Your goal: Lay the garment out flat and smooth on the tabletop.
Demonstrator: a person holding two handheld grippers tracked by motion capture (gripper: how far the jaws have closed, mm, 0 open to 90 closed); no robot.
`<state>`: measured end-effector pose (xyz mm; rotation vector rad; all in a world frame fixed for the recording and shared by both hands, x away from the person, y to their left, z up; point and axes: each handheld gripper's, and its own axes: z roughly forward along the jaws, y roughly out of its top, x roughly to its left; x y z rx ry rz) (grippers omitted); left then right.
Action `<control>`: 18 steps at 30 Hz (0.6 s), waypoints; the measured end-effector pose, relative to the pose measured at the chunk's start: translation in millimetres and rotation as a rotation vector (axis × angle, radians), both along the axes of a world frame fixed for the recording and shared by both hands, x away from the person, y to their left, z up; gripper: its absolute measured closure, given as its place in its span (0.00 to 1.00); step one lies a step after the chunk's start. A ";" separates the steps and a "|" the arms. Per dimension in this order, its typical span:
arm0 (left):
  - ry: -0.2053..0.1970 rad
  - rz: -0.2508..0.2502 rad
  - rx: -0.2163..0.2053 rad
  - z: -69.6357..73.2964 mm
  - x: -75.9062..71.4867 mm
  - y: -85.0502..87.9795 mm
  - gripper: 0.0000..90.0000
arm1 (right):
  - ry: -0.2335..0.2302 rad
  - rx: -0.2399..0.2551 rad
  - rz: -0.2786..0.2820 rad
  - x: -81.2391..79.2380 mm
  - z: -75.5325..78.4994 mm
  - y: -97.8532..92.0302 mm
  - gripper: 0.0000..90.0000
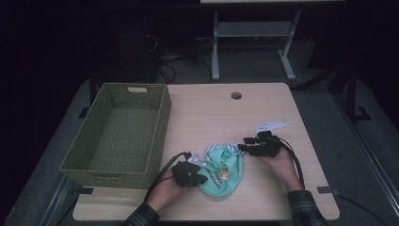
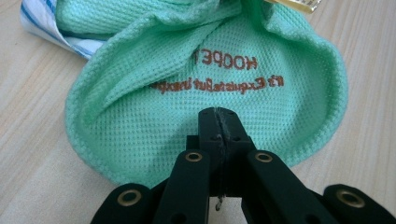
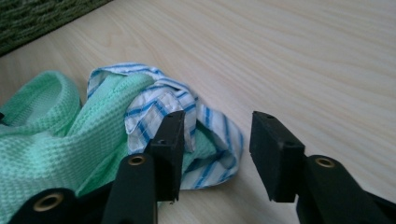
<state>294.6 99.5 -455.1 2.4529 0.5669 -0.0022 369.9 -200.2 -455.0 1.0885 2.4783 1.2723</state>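
Left gripper (image 2: 218, 122): jaws pressed together, pinching green garment (image 2: 205, 74) at lower centre of frame | Right gripper (image 3: 217, 149): jaws spread, nothing pinched, beside striped collar (image 3: 161, 105) | Risk: I judged collar could slip aside if jaws closed too early.

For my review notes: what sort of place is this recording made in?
Probably a lab or workshop bench, dimly lit: a bare wooden table with a cable hole, loose cables on the floor, and another metal-legged table behind.
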 end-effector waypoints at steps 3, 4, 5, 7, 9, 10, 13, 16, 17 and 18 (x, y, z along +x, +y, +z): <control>0.000 0.003 -0.002 -0.1 -0.3 -0.2 0.99 | 0.026 -0.015 0.018 1.7 -6.5 7.2 0.59; 0.001 0.003 -0.003 -0.1 -0.3 -0.2 0.99 | 0.034 -0.021 0.020 1.9 -8.3 9.2 0.59; 0.000 -0.003 0.002 0.1 0.2 0.2 0.99 | 0.035 -0.025 0.024 2.2 -9.9 10.4 0.59; 0.000 -0.006 0.004 0.2 0.4 0.4 0.99 | 0.047 -0.040 0.030 2.0 -13.9 14.5 0.59; 0.002 0.004 -0.005 -0.2 -0.3 -0.3 0.99 | 0.043 -0.060 0.036 1.8 -17.2 17.6 0.61; 0.001 0.003 -0.003 -0.1 -0.3 -0.3 0.99 | 0.025 -0.071 0.041 1.8 -18.6 18.0 0.65; 0.001 0.005 -0.003 -0.1 -0.5 -0.5 0.99 | 0.017 -0.082 0.044 -0.5 -17.9 19.8 0.75; 0.001 0.005 -0.001 0.0 -0.5 -0.6 0.99 | 0.018 -0.086 0.046 -1.9 -17.8 19.6 0.87; 0.001 0.006 -0.001 0.0 -0.5 -0.6 0.99 | 0.007 -0.103 0.050 -2.3 -17.4 19.3 0.89; 0.001 0.006 0.000 0.1 -0.6 -0.7 0.99 | 0.009 -0.102 0.049 -2.4 -17.2 19.2 0.90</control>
